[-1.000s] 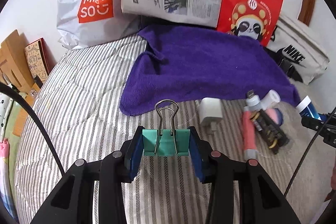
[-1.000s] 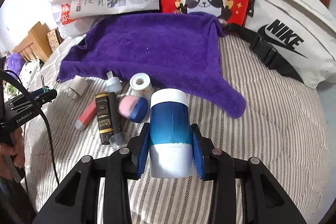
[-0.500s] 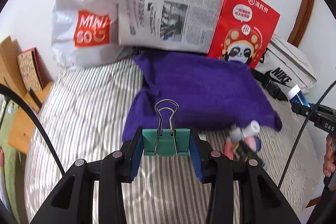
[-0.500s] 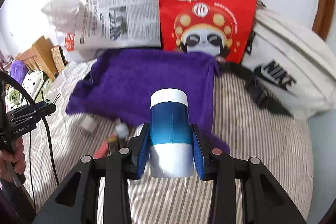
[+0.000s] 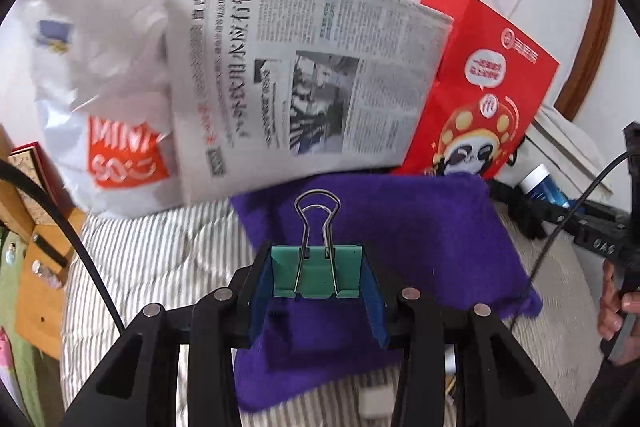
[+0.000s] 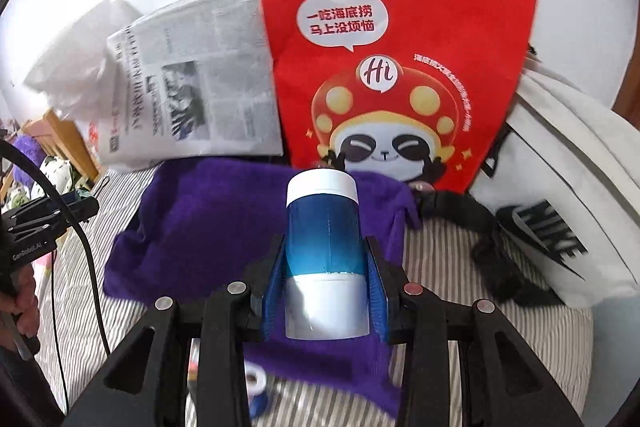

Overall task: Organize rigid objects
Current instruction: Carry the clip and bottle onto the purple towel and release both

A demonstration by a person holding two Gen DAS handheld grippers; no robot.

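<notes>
Both grippers have been lifted and carried toward the far edge of the striped bed point(image 5: 132, 259), so the purple towel point(image 5: 432, 239) now lies beneath them. The left gripper point(image 5: 316, 279) is clamped narrowly on a green binder clip point(image 5: 318, 275), held above the towel. The right gripper point(image 6: 326, 291) is clamped on a blue-and-white bottle point(image 6: 324, 251), likewise held over the towel point(image 6: 208, 219).

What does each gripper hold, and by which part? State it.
Left gripper: green metal binder clip, by its body's ends. Right gripper: blue-and-white cylindrical bottle, by its lower sides.
</notes>
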